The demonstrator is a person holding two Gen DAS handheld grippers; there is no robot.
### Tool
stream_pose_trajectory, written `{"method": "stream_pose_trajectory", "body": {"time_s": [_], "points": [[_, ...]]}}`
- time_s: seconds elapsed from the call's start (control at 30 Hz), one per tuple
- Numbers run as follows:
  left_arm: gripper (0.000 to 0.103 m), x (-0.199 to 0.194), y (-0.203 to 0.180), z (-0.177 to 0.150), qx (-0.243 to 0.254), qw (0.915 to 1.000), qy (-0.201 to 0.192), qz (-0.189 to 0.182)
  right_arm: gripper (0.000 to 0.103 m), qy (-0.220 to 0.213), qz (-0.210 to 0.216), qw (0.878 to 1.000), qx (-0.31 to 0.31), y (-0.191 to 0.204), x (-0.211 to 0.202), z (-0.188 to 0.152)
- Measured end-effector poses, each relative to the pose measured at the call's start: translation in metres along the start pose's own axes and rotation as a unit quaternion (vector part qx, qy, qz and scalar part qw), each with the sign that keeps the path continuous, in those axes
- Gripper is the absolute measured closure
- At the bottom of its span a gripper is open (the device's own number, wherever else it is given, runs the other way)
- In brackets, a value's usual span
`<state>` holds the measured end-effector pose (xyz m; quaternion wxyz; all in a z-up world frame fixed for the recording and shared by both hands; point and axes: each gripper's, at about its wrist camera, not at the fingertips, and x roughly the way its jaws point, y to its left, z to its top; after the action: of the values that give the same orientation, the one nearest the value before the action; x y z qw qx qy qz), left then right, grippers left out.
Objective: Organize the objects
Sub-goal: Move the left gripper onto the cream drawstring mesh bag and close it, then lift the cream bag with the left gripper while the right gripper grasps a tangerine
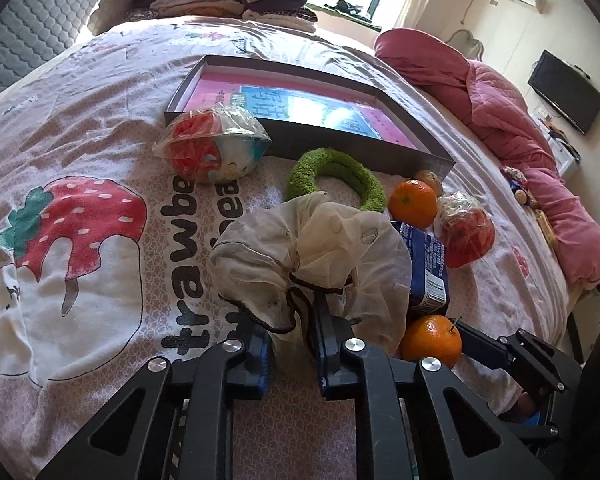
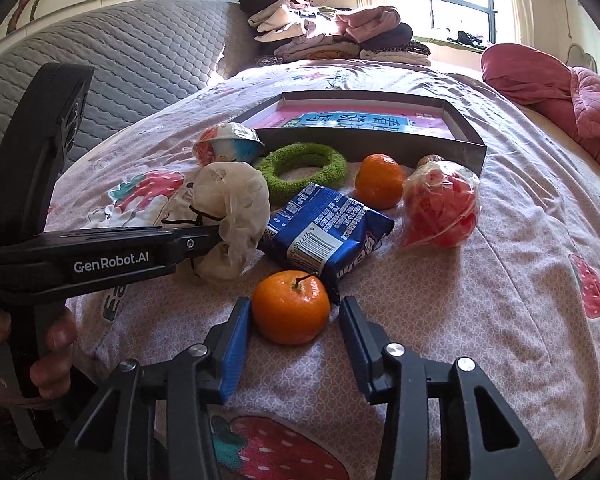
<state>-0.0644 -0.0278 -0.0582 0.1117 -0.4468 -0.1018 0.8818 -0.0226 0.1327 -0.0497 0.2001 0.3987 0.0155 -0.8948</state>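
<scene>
My left gripper point(image 1: 288, 312) is shut on a cream gauze scrunchie point(image 1: 312, 240) with a black cord, bunched over its fingers. From the right wrist view it comes in from the left and pinches the scrunchie point(image 2: 236, 208). My right gripper point(image 2: 294, 308) stands open around an orange point(image 2: 290, 306) on the bedspread; the left pad is at its skin and a narrow gap shows on the right. A blue snack packet point(image 2: 324, 228), a second orange point(image 2: 380, 180) and a green fuzzy ring point(image 2: 300, 160) lie before a shallow dark box point(image 2: 360, 148).
A bagged red-and-blue toy point(image 1: 212, 148) and a bagged red bundle point(image 2: 440, 208) flank the pile. A small brown lump point(image 2: 428, 159) sits by the box wall. Folded clothes point(image 2: 320, 32) are at the bed's far end and a pink quilt point(image 1: 500, 112) on the right.
</scene>
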Motion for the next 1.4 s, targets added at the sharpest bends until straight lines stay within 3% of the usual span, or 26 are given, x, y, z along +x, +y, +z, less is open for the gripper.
{"method": "stream_pose_trajectory", "body": {"time_s": [0.17, 1.07, 1.4], "points": [[0.091, -0.006, -0.001, -0.002, 0.005, 1.0, -0.008, -0.004, 0.064, -0.003, 0.01, 1.0, 0.009, -0.004, -0.005, -0.001], [0.092, -0.036, 0.0, -0.002, 0.007, 0.998, -0.055, -0.032, 0.064, -0.036, -0.019, 0.999, 0.022, -0.014, -0.032, 0.006], [0.092, -0.056, -0.021, -0.001, 0.045, 0.994, -0.095, -0.031, 0.064, -0.053, -0.028, 0.998, 0.02, -0.017, -0.039, 0.013]]}}
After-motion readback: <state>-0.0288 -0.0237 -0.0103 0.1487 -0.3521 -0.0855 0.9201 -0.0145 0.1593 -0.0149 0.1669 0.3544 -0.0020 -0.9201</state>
